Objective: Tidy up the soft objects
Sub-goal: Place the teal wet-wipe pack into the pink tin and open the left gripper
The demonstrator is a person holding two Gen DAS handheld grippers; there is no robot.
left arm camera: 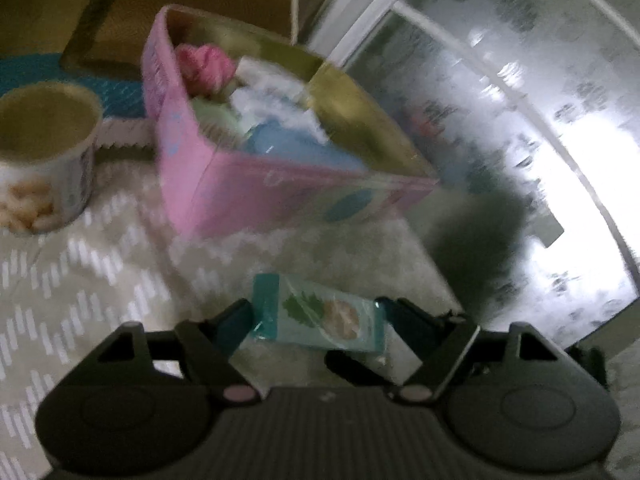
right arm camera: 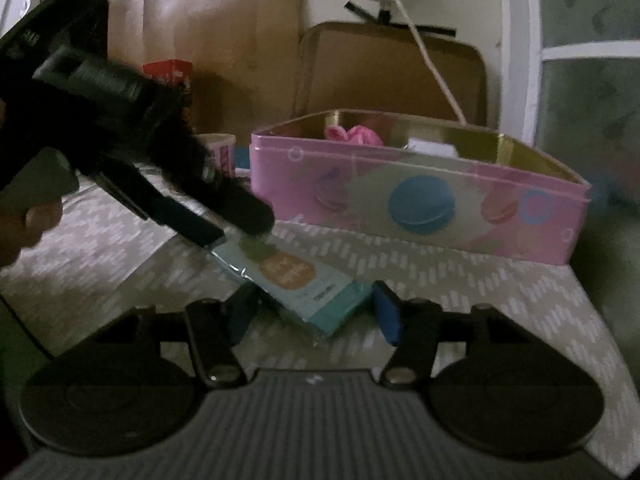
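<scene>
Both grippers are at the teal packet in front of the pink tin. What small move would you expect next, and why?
Probably lift the teal packet together and carry it toward the pink tin. The left gripper and the right gripper each have an end of it between their fingers, it lies on the patterned cloth, and the tin, open, already holds soft items.

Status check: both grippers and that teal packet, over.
Left gripper and right gripper both clamped on the flat teal plastic-wrapped packet. Packet on the patterned mat, short of the pink tin box. Path clear.
</scene>
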